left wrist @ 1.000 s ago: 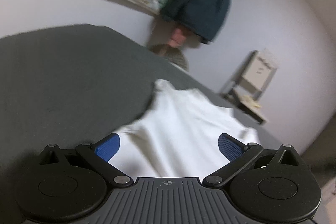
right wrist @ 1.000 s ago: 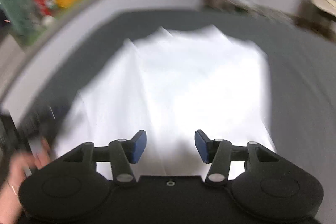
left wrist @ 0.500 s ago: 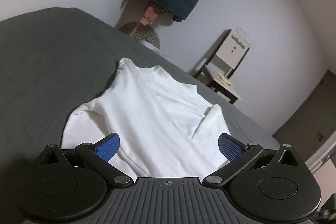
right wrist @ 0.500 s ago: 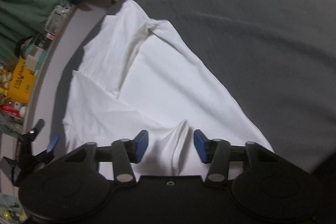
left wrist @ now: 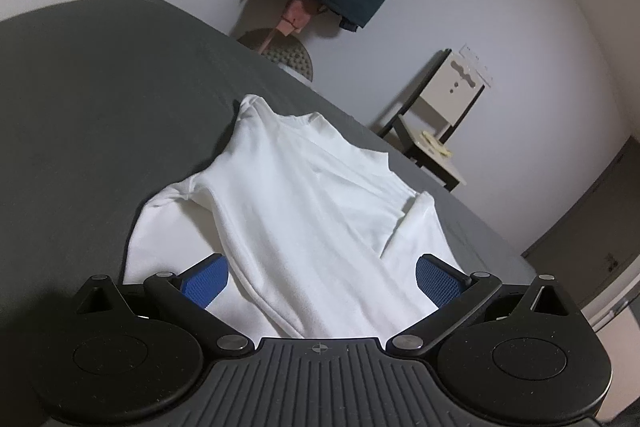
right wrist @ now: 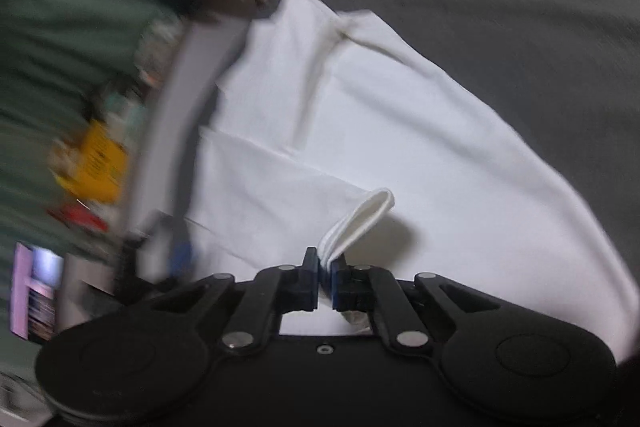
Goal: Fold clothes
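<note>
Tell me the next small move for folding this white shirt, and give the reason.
Probably close the left gripper on the shirt edge lying between its open jaws. The right gripper is already pinched shut on a bunched fold of cloth, so the other side likely needs holding before anything is lifted off the grey bed.

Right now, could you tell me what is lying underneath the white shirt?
The white shirt lies spread on a dark grey bed sheet, which shows all around it. Whatever sits directly beneath the cloth is covered and cannot be seen.
</note>
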The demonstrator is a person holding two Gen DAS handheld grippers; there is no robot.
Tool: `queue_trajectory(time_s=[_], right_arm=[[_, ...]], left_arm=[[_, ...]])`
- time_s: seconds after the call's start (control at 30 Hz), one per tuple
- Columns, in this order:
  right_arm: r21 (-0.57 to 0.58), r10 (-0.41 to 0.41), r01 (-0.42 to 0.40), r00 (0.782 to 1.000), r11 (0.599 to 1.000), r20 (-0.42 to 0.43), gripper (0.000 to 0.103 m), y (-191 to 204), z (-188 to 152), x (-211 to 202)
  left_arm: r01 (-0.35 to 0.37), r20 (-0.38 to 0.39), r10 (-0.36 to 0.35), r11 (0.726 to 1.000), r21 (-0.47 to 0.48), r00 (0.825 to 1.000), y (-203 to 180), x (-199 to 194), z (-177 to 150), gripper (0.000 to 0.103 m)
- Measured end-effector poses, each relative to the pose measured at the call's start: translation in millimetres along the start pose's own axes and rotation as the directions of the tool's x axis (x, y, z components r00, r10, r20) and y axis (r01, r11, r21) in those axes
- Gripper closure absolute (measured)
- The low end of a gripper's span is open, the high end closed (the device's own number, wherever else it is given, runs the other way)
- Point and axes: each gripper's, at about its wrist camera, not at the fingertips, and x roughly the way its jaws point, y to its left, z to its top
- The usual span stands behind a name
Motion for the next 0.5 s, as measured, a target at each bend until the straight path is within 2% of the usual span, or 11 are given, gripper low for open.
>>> queue_trajectory(time_s=[0.03,0.07,0.13,0.2,0.3,0.37,0.43,0.5], right_arm=[[0.013,0.047,-0.047,0.999,0.999,0.022,0.097,3.7,-0.9,-8.0],[0.015,0.048,-0.049,0.999,0.999,0.025,0.097,5.7,-1.5,-11.0],[-0.001,-0.069,0.069,0.996,0.998,-0.054,0.092,3.8,-4.9,-1.2],[-0.045,-0.19,0.186,0.974,0.982,-0.12,0.087,1.7,-9.6,10.5],[-0.088,-0.235,0.226,0.967,0.97,-0.102,0.081,-0.4,-16.4,14.6],[-0.088,-0.229,0.224,0.972,0.971,-0.058,0.077,-2.0,-17.5,13.2],[-0.089,-0.225,0.22,0.973,0.971,-0.052,0.078,-4.1,-19.6,15.6],[-0.089,-0.207,0.201,0.976,0.975,-0.061,0.096,-6.5,-21.7,16.0]], left_arm=[[0.0,0.001,0.0,1.0,0.003,1.0,-0.8,-0.9,0.1,0.0],[0.0,0.002,0.0,1.0,0.006,1.0,-1.7,-1.7,0.1,0.0],[0.002,0.001,-0.002,1.0,0.008,1.0,-2.6,-2.5,-0.1,0.0],[0.001,-0.004,-0.001,1.0,0.011,1.0,-3.1,-1.8,-0.7,0.0],[-0.005,-0.01,0.006,1.0,0.022,1.0,-4.0,-1.7,-1.4,0.0],[0.001,-0.011,-0.001,1.0,0.023,1.0,-4.5,-2.1,-1.2,0.0],[0.007,-0.014,-0.007,1.0,0.024,1.0,-4.8,-1.8,-1.1,0.0],[0.013,-0.016,-0.012,1.0,0.025,1.0,-5.1,-0.8,-1.2,0.0]])
